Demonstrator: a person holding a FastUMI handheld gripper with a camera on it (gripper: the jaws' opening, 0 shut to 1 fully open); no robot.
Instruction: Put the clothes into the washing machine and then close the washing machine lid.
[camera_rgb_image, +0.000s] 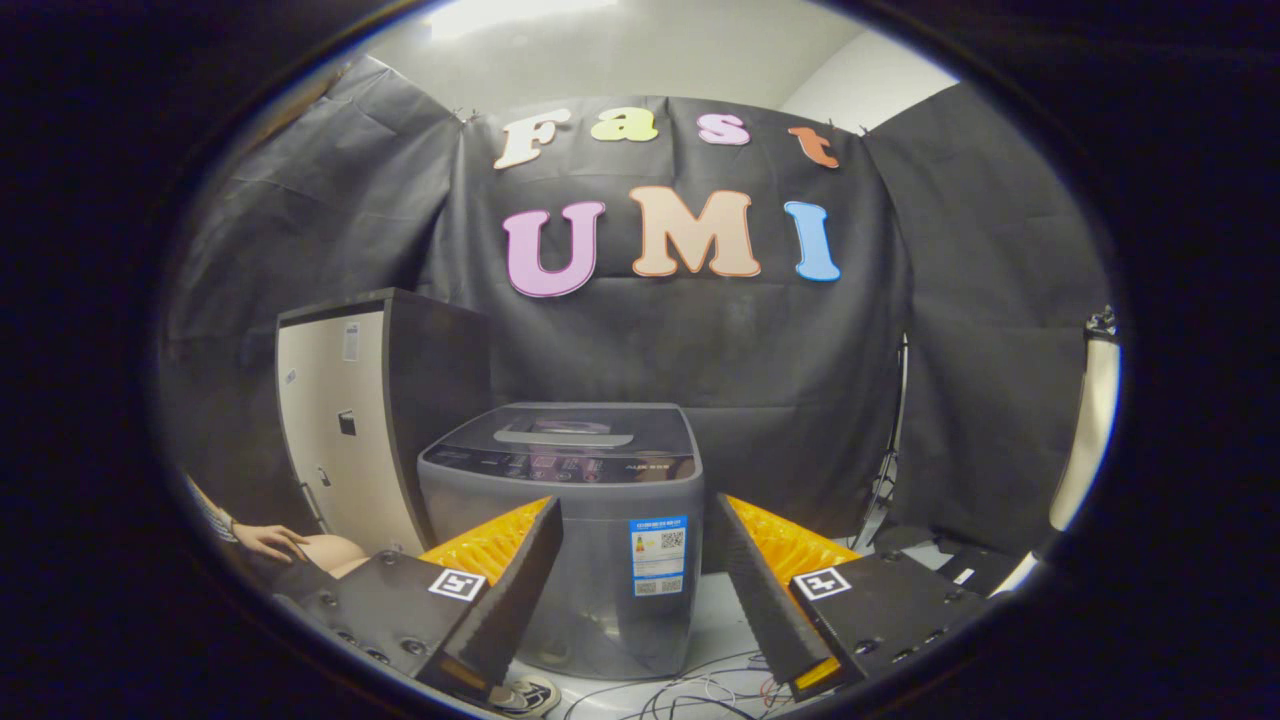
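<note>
Washer (600, 520) sits dead ahead, just beyond gripper (632, 580) w/ fingers spread, empty (lid (565, 432) down).

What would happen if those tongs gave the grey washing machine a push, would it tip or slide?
Probably neither. The washing machine is a squat, boxy unit standing flat on the floor, so it looks heavy and unlikely to tip. Its smooth grey front may let the open tongs slip rather than grip. The lid lies shut on top and looks like the lightest part to move.
</note>
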